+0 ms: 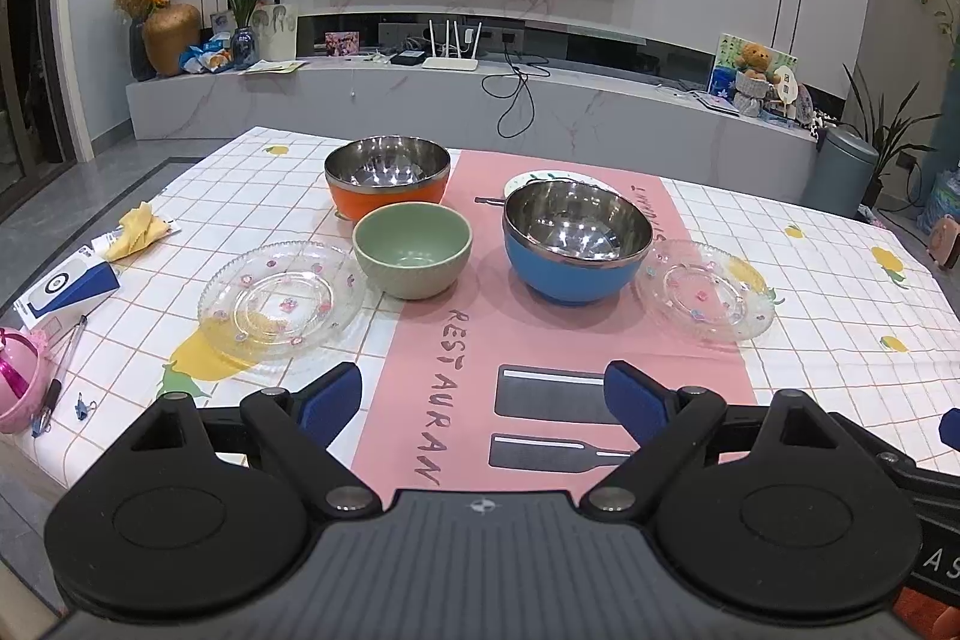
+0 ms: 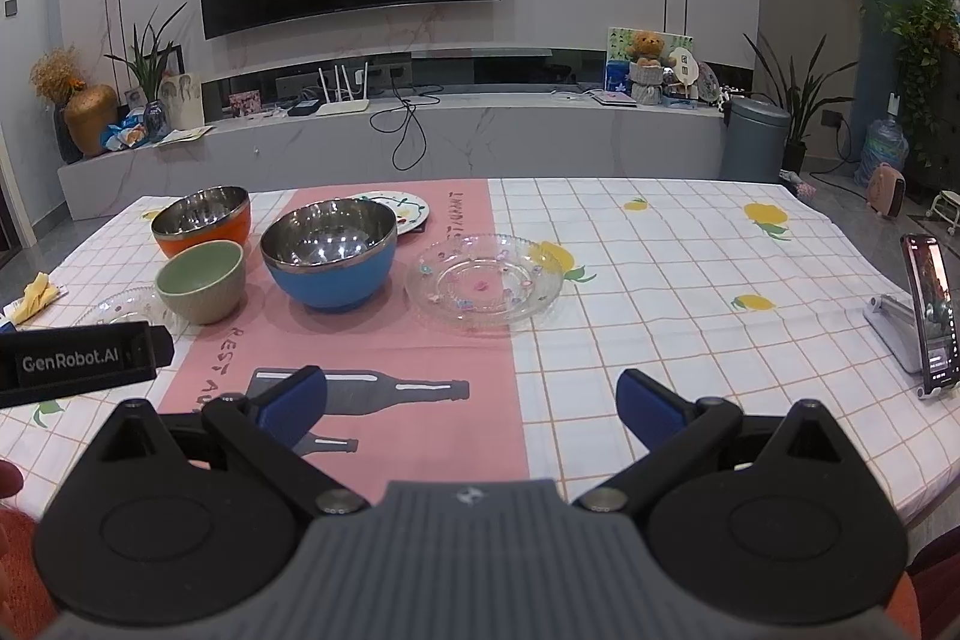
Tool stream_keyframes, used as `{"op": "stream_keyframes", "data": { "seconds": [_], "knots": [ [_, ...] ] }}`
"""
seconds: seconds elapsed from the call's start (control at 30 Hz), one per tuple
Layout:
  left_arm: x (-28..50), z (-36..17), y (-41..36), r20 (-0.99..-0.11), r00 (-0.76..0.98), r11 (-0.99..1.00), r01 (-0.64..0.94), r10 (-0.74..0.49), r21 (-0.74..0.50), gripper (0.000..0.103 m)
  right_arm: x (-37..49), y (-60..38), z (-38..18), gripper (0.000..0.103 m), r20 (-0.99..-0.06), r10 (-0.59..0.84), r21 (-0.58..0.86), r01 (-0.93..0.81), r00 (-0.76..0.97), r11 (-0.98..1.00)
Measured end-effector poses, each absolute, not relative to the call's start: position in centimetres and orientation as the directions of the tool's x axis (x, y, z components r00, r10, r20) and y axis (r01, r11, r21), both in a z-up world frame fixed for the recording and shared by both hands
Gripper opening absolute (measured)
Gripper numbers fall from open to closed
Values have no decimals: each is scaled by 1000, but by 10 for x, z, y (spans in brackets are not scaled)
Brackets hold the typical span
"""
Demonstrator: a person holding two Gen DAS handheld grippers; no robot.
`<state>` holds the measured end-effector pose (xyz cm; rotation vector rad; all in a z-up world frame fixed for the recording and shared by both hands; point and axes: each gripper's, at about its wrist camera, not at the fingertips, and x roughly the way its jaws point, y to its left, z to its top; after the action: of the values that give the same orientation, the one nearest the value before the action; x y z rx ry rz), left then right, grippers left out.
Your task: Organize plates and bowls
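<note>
On the table stand an orange steel-lined bowl (image 1: pixel 387 178), a green bowl (image 1: pixel 412 249) in front of it, and a blue steel-lined bowl (image 1: pixel 576 241) to the right. A clear glass plate (image 1: pixel 279 300) lies left of the green bowl, a second glass plate (image 1: pixel 705 289) right of the blue bowl. A patterned white plate (image 1: pixel 534 178) lies behind the blue bowl, mostly hidden. My left gripper (image 1: pixel 483 400) hovers open near the table's front edge, short of the bowls. My right gripper (image 2: pixel 471 409) is open too, nearer than the right glass plate (image 2: pixel 485 285). Both hold nothing.
At the table's left edge lie a yellow cloth (image 1: pixel 138 229), a blue-and-white box (image 1: pixel 66 289), a pen (image 1: pixel 63 364) and a pink round object (image 1: pixel 21 379). A phone on a stand (image 2: pixel 927 316) is at the right edge. A pink mat (image 1: pixel 540 340) runs down the middle.
</note>
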<state>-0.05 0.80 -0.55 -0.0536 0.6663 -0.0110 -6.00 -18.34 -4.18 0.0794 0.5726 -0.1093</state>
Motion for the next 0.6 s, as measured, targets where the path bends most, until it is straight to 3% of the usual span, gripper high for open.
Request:
{"op": "stream_keyframes", "data": {
  "seconds": [0.6],
  "knots": [
    [-4, -6, 8, -618, 785, 998, -4, -34, -61, 103, -63, -182, -42, 101, -544, -80, 43, 123, 835, 991]
  ]
}}
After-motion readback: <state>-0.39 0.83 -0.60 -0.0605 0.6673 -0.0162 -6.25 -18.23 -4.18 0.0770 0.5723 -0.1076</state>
